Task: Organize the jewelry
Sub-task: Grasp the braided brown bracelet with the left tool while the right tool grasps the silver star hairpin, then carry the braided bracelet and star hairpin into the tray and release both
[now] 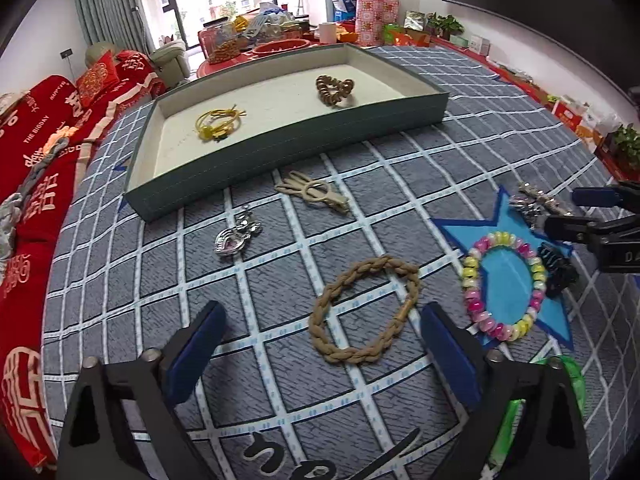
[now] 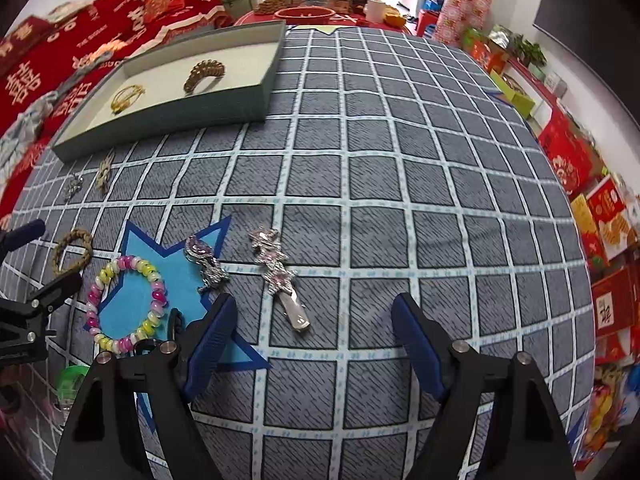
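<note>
A grey-green tray [image 1: 280, 148] [image 2: 168, 114] holds a yellow hair tie [image 1: 218, 122] and a brown coil tie [image 1: 334, 88]. On the checked cloth lie a tan braided bracelet [image 1: 364, 312], a silver heart pendant [image 1: 236, 236], a beige clip [image 1: 316, 194], a bead bracelet [image 1: 504, 286] [image 2: 128, 304] and a black claw clip [image 1: 558, 270]. My left gripper [image 1: 320, 336] is open just before the braided bracelet. My right gripper [image 2: 316, 320] is open, with a silver star hair clip [image 2: 278, 276] ahead between its fingers. A purple gem charm [image 2: 206, 262] lies left of it.
A red sofa [image 1: 36, 200] runs along the left edge. A cluttered table [image 1: 280, 36] stands beyond the tray. Red boxes [image 2: 576, 168] line the right side. A green object [image 1: 568, 376] lies by my left gripper's right finger.
</note>
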A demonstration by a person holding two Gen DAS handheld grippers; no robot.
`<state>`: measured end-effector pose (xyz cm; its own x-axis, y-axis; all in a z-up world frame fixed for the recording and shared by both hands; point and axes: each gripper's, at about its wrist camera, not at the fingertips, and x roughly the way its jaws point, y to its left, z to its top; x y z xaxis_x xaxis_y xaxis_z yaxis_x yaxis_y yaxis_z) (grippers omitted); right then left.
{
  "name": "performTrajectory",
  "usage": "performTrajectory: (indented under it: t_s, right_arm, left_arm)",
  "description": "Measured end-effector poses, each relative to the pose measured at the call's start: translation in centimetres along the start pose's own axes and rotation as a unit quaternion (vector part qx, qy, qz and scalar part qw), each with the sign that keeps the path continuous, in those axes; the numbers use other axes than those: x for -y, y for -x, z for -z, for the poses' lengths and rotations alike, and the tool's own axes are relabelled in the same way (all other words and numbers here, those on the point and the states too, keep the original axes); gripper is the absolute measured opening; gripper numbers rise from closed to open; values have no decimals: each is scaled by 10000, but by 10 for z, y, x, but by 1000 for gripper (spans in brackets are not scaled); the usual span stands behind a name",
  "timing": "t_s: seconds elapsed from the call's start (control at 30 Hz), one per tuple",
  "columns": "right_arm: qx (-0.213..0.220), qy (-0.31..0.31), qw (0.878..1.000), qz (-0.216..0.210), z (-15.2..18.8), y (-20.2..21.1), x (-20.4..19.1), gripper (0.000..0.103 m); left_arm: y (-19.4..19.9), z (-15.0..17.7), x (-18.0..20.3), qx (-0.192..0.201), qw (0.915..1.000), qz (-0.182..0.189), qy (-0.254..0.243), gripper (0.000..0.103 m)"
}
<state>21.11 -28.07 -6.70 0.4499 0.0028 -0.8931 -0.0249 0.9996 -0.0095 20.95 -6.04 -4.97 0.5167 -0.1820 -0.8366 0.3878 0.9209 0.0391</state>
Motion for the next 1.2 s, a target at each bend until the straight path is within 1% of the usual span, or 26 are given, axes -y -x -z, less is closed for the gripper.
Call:
performTrajectory:
  t_s: [0.07,0.1,0.13,0.17,0.23,0.3,0.33,0.37,0.4,0.43,0.47,0.5,0.67,0.83,1.0,1.2]
  right_arm:
    - [-2,70,10000,-21,-3,0,-6,79]
    - [2,101,9999,-29,-4,0,-9,76]
    - [5,126,9999,-40,-6,0,-12,75]
    - [8,152,9999,-60,-7,0,-14,72]
    - [7,194,9998,-98,-8,1,-16,65]
    - [1,232,9997,-124,-8,2,-19,53]
    - [2,234,9996,-132,-8,3,-19,50]
    - [3,228,9996,-139,-8,3,-19,43]
    - [0,216,9997,-146,-8,3,-19,35]
    - [-3,209,9997,-150,-10,3,-19,31]
    - [-8,194,9997,-149,-9,3,-19,23]
    - [-7,173,9997,-167,-9,3,-19,18]
    - [29,70,9999,-146,-6,6,-14,18]
    - [102,-249,9991,-317,-2,14,0,18]
    - [216,-412,9979,-457,-2,27,7,18]
    - [373,-446,9964,-612,-9,43,3,18]
  left_arm:
    - [0,-2,3,-14,10000,38,-14,99]
    - [0,-2,5,2,10000,79,-34,92]
    - [1,-2,6,3,9998,217,-30,87]
    - [1,-3,7,-13,9996,281,-23,82]
    - [2,-5,10,-10,9995,311,-90,74]
    - [4,-5,14,16,9991,373,-187,57]
    - [5,-5,17,26,9989,411,-239,50]
    - [6,-5,18,32,9987,433,-266,39]
    - [6,-5,19,34,9987,433,-285,29]
    - [6,-5,19,37,9986,433,-299,24]
    - [6,-5,19,42,9986,441,-293,24]
    - [6,-5,18,42,9986,461,-265,24]
    - [9,-4,10,64,9981,619,-18,24]
    - [19,-5,-1,178,9967,766,195,24]
    - [32,-8,-8,321,9956,832,278,24]
    - [46,-12,-15,445,9949,840,330,24]
